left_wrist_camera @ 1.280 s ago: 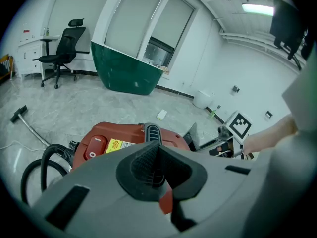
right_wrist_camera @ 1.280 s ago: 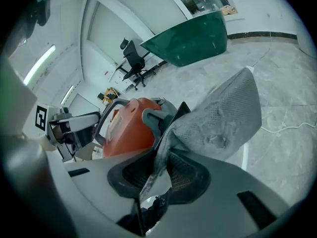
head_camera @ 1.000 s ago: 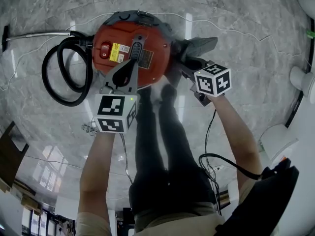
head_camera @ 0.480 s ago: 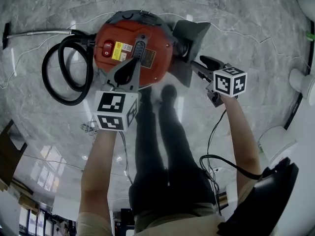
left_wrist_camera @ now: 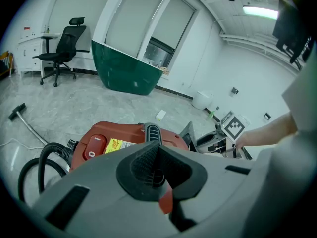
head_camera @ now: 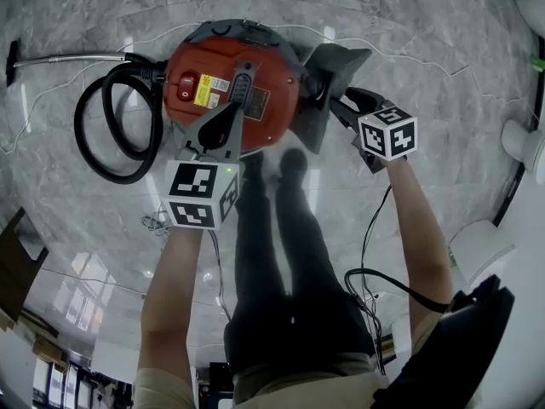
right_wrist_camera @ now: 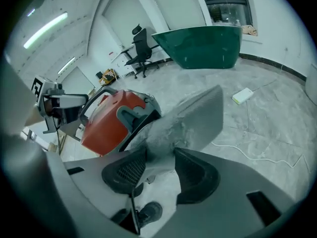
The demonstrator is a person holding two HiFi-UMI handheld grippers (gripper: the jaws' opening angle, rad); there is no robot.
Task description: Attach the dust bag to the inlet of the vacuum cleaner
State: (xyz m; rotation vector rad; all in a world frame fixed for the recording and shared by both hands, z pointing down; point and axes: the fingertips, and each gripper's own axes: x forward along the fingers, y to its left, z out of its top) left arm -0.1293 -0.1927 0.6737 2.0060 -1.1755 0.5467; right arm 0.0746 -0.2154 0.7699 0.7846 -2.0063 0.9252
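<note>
The red vacuum cleaner (head_camera: pixel 226 75) stands on the marble floor, also seen in the left gripper view (left_wrist_camera: pixel 114 140) and the right gripper view (right_wrist_camera: pixel 106 120). Its black hose (head_camera: pixel 106 135) coils to the left. The grey dust bag (head_camera: pixel 328 79) hangs at the vacuum's right side by the inlet. My left gripper (head_camera: pixel 223 130) is shut on the vacuum's black top handle (left_wrist_camera: pixel 152 133). My right gripper (head_camera: pixel 345 109) sits at the bag's lower edge. Its jaws have just been opening and stand wide, with a corner of the bag (right_wrist_camera: pixel 193 120) loose between them.
A metal wand (head_camera: pixel 68 58) lies at the far left. The person's dark legs (head_camera: pixel 281 254) stand right below the vacuum. A black cable (head_camera: pixel 375 279) trails along the right arm. A green curved counter (left_wrist_camera: pixel 126 71) and an office chair (left_wrist_camera: pixel 62 48) are farther off.
The right gripper let go of the dust bag, swung out to the right, then came back to the bag's edge. The bag has unfolded beside the vacuum. The left gripper has kept still.
</note>
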